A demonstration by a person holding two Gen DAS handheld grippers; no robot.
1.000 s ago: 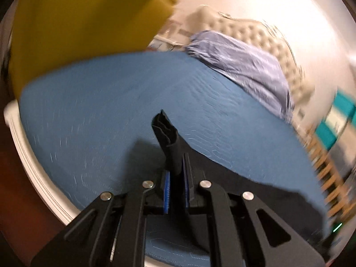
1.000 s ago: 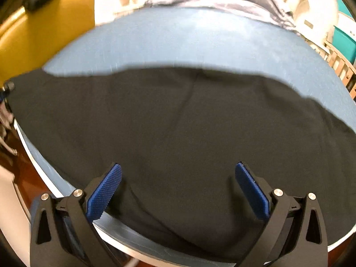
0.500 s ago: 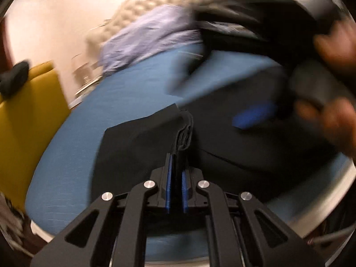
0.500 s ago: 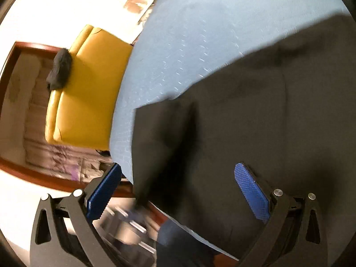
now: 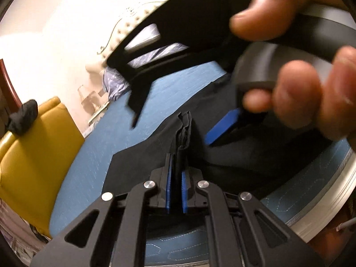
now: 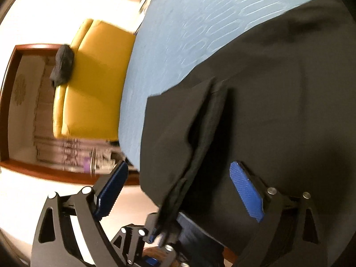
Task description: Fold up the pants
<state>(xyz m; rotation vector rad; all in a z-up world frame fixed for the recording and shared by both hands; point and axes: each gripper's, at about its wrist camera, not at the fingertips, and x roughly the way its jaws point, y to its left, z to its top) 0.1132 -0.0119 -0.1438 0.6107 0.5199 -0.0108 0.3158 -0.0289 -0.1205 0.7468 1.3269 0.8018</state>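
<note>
The black pants (image 6: pixel 267 111) are lying on the blue bed (image 6: pixel 189 22), a bunched ridge of them being pinched by the left hand-held gripper (image 5: pixel 175 191). The ridge is running forward between the spread pads of the right hand-held gripper (image 6: pixel 180 191), which is nearer; the pants' far end is being cut off.

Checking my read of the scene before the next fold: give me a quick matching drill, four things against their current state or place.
Things:
1. left gripper
2. right gripper
3. black pants
4. dark bundle

States or places:
A. open, held over the dark cloth
B. spread on the blue bed cover
C. sitting on the yellow armchair
D. shut on a bunched edge of cloth

Pairs: 1-D, 2-A, 3-B, 4-C
</note>
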